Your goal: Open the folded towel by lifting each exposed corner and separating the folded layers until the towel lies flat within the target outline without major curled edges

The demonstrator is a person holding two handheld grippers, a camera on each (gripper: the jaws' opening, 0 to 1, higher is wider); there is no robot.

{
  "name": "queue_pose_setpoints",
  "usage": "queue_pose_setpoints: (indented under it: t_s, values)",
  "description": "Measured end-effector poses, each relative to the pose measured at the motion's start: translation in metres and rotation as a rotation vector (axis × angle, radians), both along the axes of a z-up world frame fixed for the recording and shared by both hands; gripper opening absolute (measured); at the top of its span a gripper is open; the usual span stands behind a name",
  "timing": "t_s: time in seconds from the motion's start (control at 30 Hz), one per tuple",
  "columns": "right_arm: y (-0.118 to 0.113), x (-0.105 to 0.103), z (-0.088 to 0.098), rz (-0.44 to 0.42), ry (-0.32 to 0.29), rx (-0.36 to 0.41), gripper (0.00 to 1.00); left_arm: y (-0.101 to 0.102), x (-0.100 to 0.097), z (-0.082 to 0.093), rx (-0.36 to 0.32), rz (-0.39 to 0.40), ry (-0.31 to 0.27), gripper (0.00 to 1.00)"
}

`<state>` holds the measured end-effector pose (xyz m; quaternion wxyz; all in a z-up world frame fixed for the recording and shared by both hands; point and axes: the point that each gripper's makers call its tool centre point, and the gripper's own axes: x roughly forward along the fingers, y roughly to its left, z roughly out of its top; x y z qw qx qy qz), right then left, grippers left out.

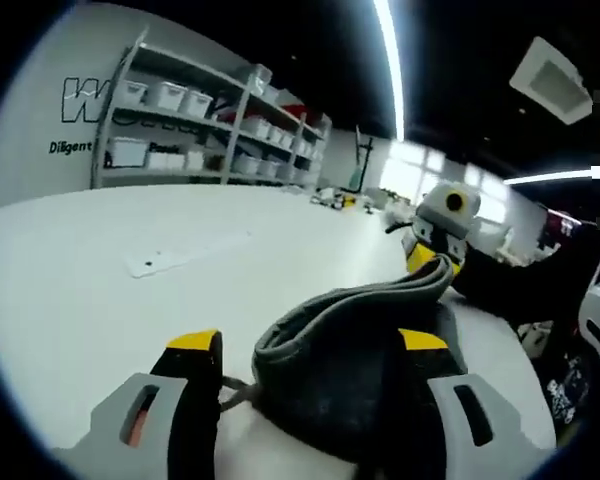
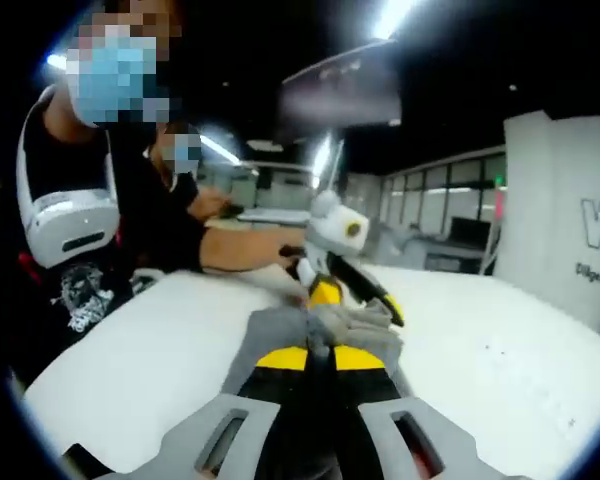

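- Shelving [image 1: 205,115] with white bins lines the far wall in the left gripper view, beyond a broad stretch of bare white table [image 1: 100,270]; the right gripper view looks the other way, at a person [image 2: 90,230] in a dark shirt standing at the table's near edge.
- Grey towel [image 1: 350,350] lies bunched on the table, its thick folded rim arching up between the left gripper's jaws.
- Table surface lies open to the left of the towel in the left gripper view, with only a thin flat strip [image 1: 180,255] lying on it; to the right the table edge falls away close by.
- Left gripper [image 1: 305,345] stands spread wide, the towel heaped against its right jaw and clear of the left one.
- Right gripper [image 2: 308,357] has its yellow-tipped jaws pressed together on a raised fold of the towel [image 2: 325,330].
- Each gripper appears in the other's view, just past the towel.
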<state>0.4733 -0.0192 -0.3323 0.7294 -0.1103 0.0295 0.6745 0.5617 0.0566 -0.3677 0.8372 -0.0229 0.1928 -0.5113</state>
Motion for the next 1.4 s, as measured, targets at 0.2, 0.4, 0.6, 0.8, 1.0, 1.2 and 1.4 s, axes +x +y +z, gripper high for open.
queue_pose_setpoints:
  t_s: [0.2, 0.4, 0.6, 0.8, 1.0, 1.2, 1.4]
  values:
    - [-0.002, -0.011, 0.006, 0.051, -0.011, 0.031, 0.01, 0.003, 0.001, -0.006, 0.002, 0.013, 0.013, 0.59]
    - [-0.001, -0.014, 0.005, 0.063, -0.011, 0.032, 0.00, 0.000, -0.005, -0.005, -0.006, -0.013, 0.024, 0.34]
    - [-0.002, -0.015, 0.006, 0.057, -0.013, 0.030, 0.00, 0.000, -0.009, 0.000, -0.028, -0.015, 0.035, 0.15]
    - [-0.004, -0.015, 0.011, 0.049, -0.017, 0.040, 0.00, 0.001, -0.020, 0.006, -0.030, -0.045, 0.033, 0.08]
    - [-0.007, -0.012, 0.011, 0.028, -0.010, 0.041, 0.00, 0.002, -0.023, 0.013, -0.028, -0.040, 0.024, 0.07]
    - [-0.018, 0.001, 0.022, -0.100, 0.126, 0.058, 0.01, 0.004, -0.031, 0.028, -0.037, -0.033, -0.016, 0.06]
    - [-0.023, 0.006, 0.030, -0.174, 0.182, 0.077, 0.01, 0.005, -0.037, 0.037, -0.041, -0.037, -0.037, 0.06]
